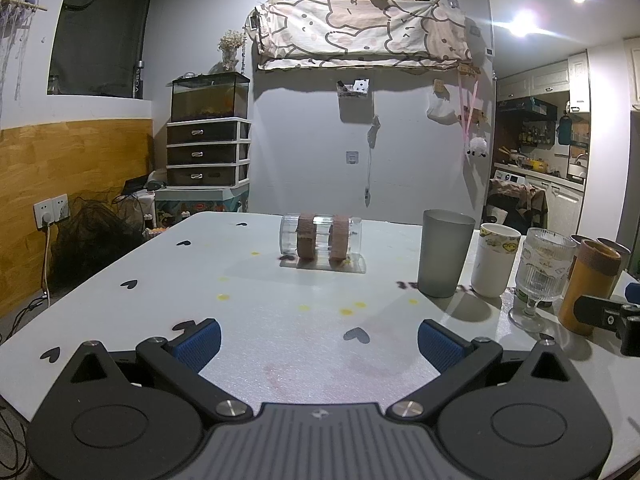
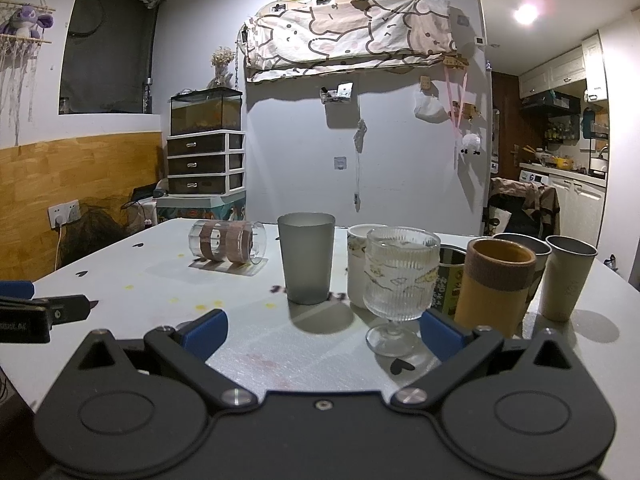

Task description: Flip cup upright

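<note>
— Lying on its side, that clear cup with the two brown bands, out in the middle of the white table. Its long axis runs left to right across the view, not toward us.

— Which hand is closer?

— I'd say the left gripper. The cup sits straight ahead of it, well apart, with bare table between. From the right gripper the same cup is off to the left and farther back, with the grey tumbler and the ribbed glass goblet crowding that side.

— Are either holding anything?

— No. Both are spread wide with nothing between the blue pads.

— So the left goes in?

— Likely. Its fingers open side to side, along the cup's length, so I'd guess it needs a wrist turn to close across the barrel.
</note>
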Tool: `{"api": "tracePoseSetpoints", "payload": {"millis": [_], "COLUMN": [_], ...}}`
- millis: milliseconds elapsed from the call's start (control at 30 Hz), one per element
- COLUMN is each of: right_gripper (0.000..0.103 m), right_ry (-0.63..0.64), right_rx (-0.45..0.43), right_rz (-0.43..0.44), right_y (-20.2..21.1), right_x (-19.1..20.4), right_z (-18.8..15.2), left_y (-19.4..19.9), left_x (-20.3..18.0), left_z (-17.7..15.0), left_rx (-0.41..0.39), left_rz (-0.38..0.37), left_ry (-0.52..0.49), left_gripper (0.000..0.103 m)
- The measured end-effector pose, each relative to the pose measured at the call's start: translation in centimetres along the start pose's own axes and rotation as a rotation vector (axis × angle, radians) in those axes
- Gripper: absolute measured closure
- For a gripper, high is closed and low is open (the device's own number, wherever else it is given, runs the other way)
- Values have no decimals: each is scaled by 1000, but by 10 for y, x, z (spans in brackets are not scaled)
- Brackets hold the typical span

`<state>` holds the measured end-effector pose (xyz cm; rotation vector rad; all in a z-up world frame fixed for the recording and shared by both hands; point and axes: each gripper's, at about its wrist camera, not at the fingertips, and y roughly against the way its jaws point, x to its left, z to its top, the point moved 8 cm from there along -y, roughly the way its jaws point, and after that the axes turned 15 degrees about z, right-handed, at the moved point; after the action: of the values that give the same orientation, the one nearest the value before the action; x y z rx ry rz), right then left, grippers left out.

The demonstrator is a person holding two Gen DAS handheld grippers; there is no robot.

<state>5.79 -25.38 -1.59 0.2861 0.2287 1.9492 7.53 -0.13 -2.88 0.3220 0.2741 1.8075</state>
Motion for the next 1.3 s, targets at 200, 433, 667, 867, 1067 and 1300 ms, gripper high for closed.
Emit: {"api": "tracePoseSetpoints", "payload": {"millis": [200,433,667,867,1067,1300], "right_gripper": [0,0,0,0,0,0], "right_ry": [0,2,3,4,-2,-23], "right_rx": [0,-1,-2,-1,-15,-27], "right_rz": [0,0,0,-1,0,-1], "right_y": [1,2,2,-1,6,11], "right_x": [-1,-1,0,2,2,-6], "right_z": [0,-1,-1,-1,-2,-7], "left_y": [0,0,0,-4,-18,-69], "left_x": [0,0,0,-8,-2,-6], "left_z": [0,0,0,3,24,67], "left_rx": [0,0,-3,-7,0,86], "left_rz": [0,-1,-9,-21,-15,-49], "left_ry": [-1,-1,-2,4,109,361], "left_gripper": [0,0,0,0,1,5]}}
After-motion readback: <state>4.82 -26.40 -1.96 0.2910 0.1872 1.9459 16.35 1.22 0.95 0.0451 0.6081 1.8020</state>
